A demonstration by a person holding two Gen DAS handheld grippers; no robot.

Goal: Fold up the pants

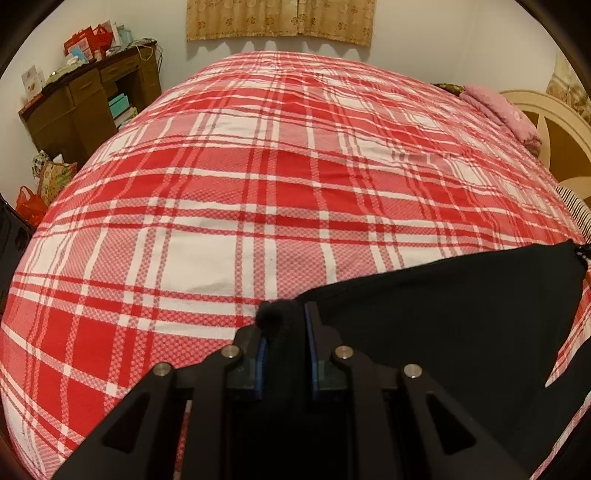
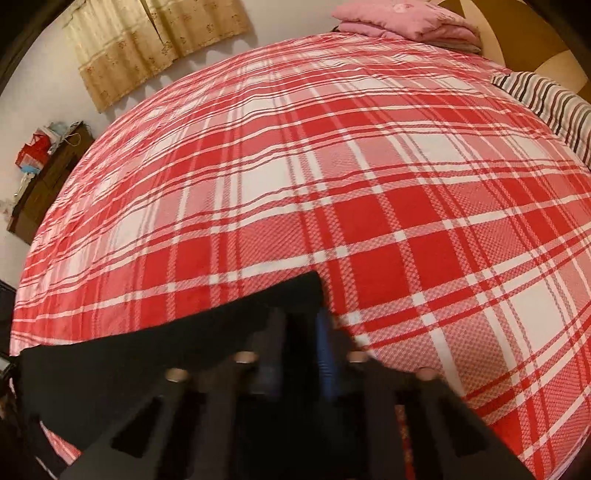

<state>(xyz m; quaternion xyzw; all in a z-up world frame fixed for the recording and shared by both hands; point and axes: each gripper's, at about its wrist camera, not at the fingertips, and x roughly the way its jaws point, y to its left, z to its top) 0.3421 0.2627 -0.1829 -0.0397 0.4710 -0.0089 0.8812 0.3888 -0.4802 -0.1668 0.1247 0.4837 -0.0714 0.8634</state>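
The black pants (image 1: pixel 461 314) lie on the near part of a red and white plaid bed cover (image 1: pixel 258 184), stretching to the right in the left wrist view. My left gripper (image 1: pixel 284 317) is shut on a bunched corner of them, and black cloth fills the gap between its blue-edged pads. In the right wrist view, which is blurred, the pants (image 2: pixel 147 354) spread to the left across the plaid cover (image 2: pixel 369 184). My right gripper (image 2: pixel 301 325) is shut on their right-hand corner, with dark cloth held between its fingers.
A brown desk (image 1: pixel 92 99) loaded with boxes stands by the wall at far left, with bags (image 1: pixel 48 181) on the floor below it. A folded pink quilt (image 1: pixel 506 114) and a striped pillow (image 2: pixel 546 103) lie by the headboard (image 1: pixel 554 140) at right. A beige curtain (image 1: pixel 280 18) hangs on the far wall.
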